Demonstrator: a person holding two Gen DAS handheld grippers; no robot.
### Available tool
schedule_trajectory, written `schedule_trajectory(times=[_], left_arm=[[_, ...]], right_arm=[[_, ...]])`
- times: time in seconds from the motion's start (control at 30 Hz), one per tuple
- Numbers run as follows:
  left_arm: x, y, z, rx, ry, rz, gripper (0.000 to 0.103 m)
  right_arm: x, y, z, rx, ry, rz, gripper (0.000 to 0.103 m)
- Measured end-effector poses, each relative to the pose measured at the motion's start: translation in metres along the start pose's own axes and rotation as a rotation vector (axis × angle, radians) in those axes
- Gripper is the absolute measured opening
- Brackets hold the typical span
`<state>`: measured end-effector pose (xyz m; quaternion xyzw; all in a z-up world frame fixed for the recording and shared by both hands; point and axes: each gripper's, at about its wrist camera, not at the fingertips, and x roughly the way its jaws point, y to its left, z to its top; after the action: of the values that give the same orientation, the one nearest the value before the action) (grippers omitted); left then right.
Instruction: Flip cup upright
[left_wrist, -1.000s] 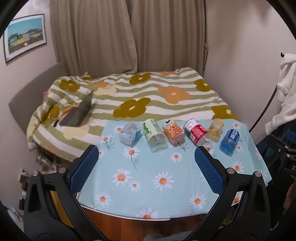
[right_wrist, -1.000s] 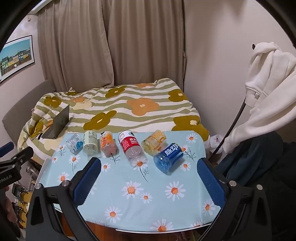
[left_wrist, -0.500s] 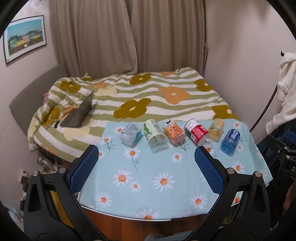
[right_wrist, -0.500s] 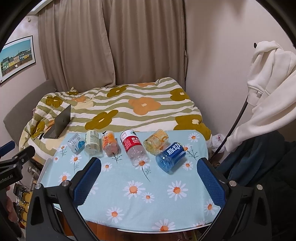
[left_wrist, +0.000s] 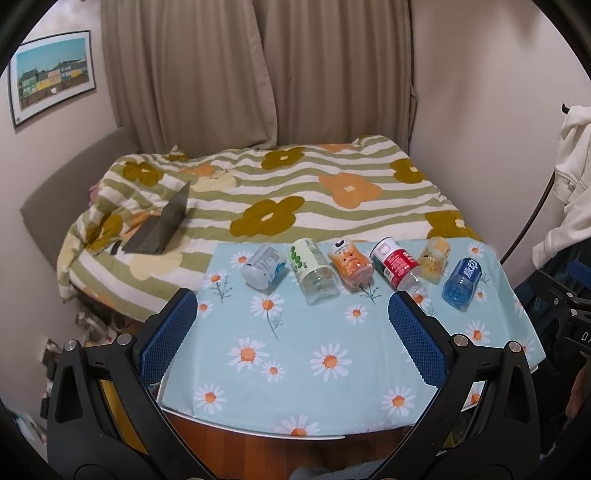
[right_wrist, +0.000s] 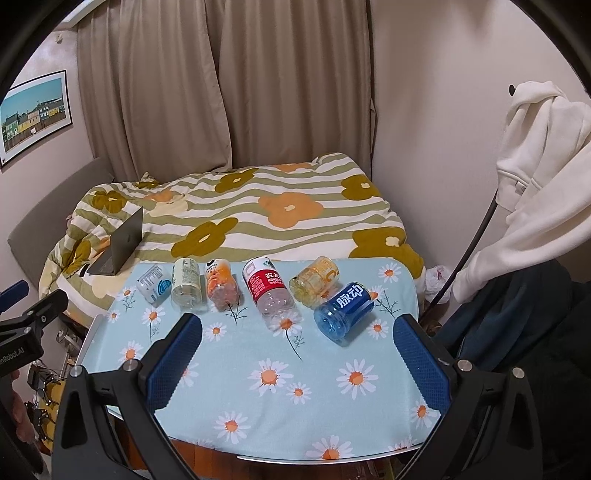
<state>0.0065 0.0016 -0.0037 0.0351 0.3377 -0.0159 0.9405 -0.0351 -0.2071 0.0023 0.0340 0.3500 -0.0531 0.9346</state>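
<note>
On daisy tablecloth (left_wrist: 332, 354) before bed (left_wrist: 280, 192): six cups (right_wrist: 343, 308) lying; both hand-held grippers (left_wrist: 291, 325) (right_wrist: 297, 347) open, empty.

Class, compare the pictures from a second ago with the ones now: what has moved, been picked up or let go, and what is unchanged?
Little has changed. Both cameras have shifted only slightly; nothing was gripped or released. The left gripper and right gripper keep their jaws wide open above the tablecloth. The six cups, from the white cup to the blue cup, still lie on their sides in their row.
</note>
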Motion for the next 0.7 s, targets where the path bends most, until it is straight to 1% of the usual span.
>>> schedule_trajectory(times=[0.7], left_arm=[[-0.0006,0.0,0.0012,0.0,-0.001,0.001,0.103]], right_arm=[[0.001,0.0011,0.0005,-0.002,0.001,0.0,0.103]])
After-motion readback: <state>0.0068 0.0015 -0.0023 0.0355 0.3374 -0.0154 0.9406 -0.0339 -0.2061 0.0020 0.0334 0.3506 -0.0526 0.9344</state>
